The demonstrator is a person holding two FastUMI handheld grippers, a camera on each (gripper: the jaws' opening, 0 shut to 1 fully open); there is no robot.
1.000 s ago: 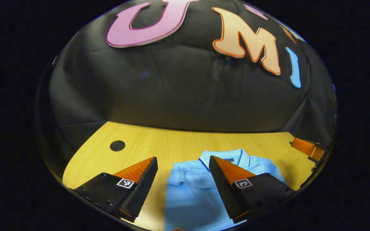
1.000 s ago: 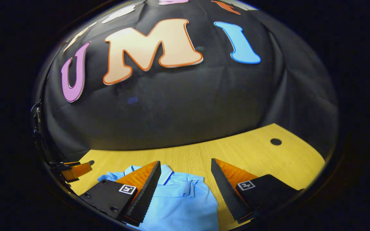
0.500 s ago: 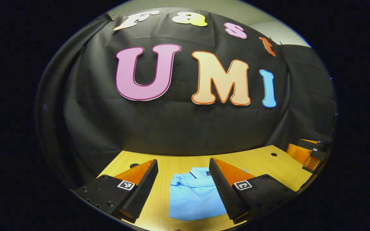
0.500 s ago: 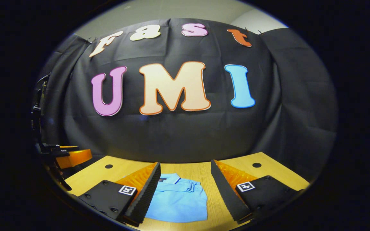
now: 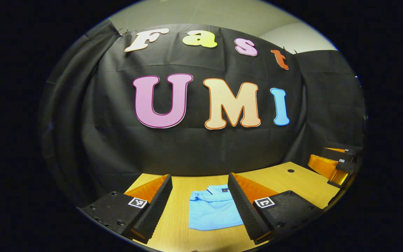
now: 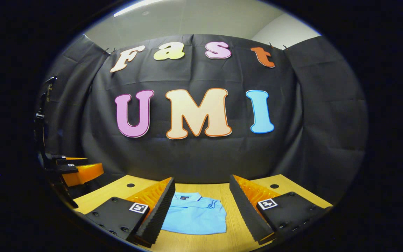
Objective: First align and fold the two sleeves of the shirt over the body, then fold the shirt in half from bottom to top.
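One shirt: a light blue polo shirt point(image 5: 213, 211) lies folded into a compact rectangle on the wooden table point(image 5: 285, 180), flat, near the table's middle.
Collar end: the collar point(image 6: 186, 196) points toward the table's far edge and the black wall cloth; the folded edge faces the near edge.
Long axis: cannot tell for sure; the bundle looks close to square.
Left gripper point(image 5: 199, 206): fingers spread wide, holding nothing, lifted clear of the shirt, which shows between them.
Right gripper point(image 6: 201, 210): fingers likewise apart and empty, above the table's near edge, shirt showing between them.
Table holes: one round dark hole point(image 6: 130, 185) toward the far left corner, another point(image 6: 274, 186) toward the far right corner.
Obstructions: nothing lies on the shirt.
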